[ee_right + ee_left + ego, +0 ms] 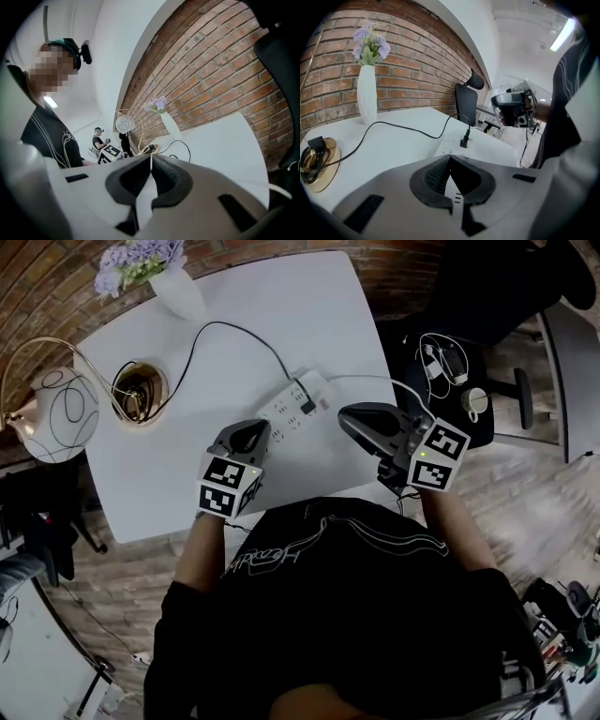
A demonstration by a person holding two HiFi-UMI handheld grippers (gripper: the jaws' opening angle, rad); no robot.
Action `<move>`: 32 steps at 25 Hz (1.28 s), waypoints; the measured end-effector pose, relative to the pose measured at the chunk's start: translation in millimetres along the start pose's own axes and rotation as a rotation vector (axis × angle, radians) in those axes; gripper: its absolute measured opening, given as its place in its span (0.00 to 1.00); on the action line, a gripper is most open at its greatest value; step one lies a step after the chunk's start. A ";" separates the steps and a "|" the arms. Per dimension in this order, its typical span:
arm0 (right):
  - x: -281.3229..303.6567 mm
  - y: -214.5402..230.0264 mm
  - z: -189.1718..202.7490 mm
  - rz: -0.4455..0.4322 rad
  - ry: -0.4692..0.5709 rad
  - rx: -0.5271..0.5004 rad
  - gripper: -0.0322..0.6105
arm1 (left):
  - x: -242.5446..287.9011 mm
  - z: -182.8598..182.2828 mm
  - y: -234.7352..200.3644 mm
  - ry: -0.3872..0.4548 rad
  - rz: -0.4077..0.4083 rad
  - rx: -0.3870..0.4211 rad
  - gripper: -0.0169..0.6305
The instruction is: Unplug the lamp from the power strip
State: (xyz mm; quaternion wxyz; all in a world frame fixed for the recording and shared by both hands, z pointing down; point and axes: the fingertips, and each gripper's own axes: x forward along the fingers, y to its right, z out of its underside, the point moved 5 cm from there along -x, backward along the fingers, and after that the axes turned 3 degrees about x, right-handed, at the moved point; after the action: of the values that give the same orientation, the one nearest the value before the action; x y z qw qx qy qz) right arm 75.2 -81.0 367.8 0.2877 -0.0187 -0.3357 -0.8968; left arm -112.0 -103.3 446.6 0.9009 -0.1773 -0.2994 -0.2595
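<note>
left gripper [248, 435] jaws pressed together | right gripper [361, 416] likewise (both empty) | both near power strip [292, 401]

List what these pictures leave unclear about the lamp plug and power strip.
Left gripper view: the near end of the power strip, behind the left gripper; the lamp base, cut by the left edge.
Head view: which socket the plug fills, too small.
Right gripper view: the power strip, behind the right gripper.

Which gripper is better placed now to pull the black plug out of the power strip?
Probably left: the left gripper points straight at the plug in the power strip; the right gripper aims toward the lamp. Both are shut.
</note>
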 end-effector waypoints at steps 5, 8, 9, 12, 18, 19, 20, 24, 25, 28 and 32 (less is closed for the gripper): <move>12.9 14.6 -5.0 -0.081 -0.068 -0.148 0.05 | 8.6 8.3 -2.8 -0.035 -0.003 -0.006 0.03; 21.7 27.4 -3.3 -0.132 -0.146 -0.265 0.05 | 9.7 7.1 -4.8 -0.023 -0.033 -0.009 0.03; 25.5 31.0 -1.2 -0.153 -0.172 -0.298 0.05 | 9.7 7.3 -4.2 -0.022 -0.044 -0.003 0.03; 37.2 37.7 10.1 -0.212 -0.247 -0.397 0.06 | 11.7 9.5 1.1 -0.050 -0.072 0.069 0.03; 58.4 45.0 27.9 -0.283 -0.365 -0.592 0.19 | 14.0 10.1 0.1 -0.067 -0.082 0.113 0.03; 60.2 45.8 28.6 -0.296 -0.364 -0.603 0.19 | 14.0 10.2 -0.2 -0.070 -0.074 0.104 0.03; 61.4 46.6 29.2 -0.306 -0.366 -0.613 0.19 | 14.1 10.1 -0.3 -0.072 -0.067 0.097 0.03; 68.0 46.9 34.2 -0.354 -0.415 -0.699 0.19 | 14.6 9.7 -0.9 -0.072 -0.061 0.082 0.03; 69.8 46.1 35.9 -0.366 -0.422 -0.721 0.18 | 14.4 9.9 -0.7 -0.072 -0.063 0.082 0.03; 74.3 45.3 38.3 -0.379 -0.407 -0.734 0.16 | 14.6 9.7 0.0 -0.070 -0.067 0.089 0.03; 80.2 46.8 45.3 -0.382 -0.426 -0.787 0.12 | 14.3 9.8 -0.4 -0.067 -0.071 0.090 0.03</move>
State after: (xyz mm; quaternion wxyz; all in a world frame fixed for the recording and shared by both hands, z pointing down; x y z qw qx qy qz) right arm 25.8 -122.1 448.8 0.0140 -0.2472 -0.0198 -0.9686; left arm -106.8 -104.1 463.1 0.8877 -0.1345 -0.3469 -0.2713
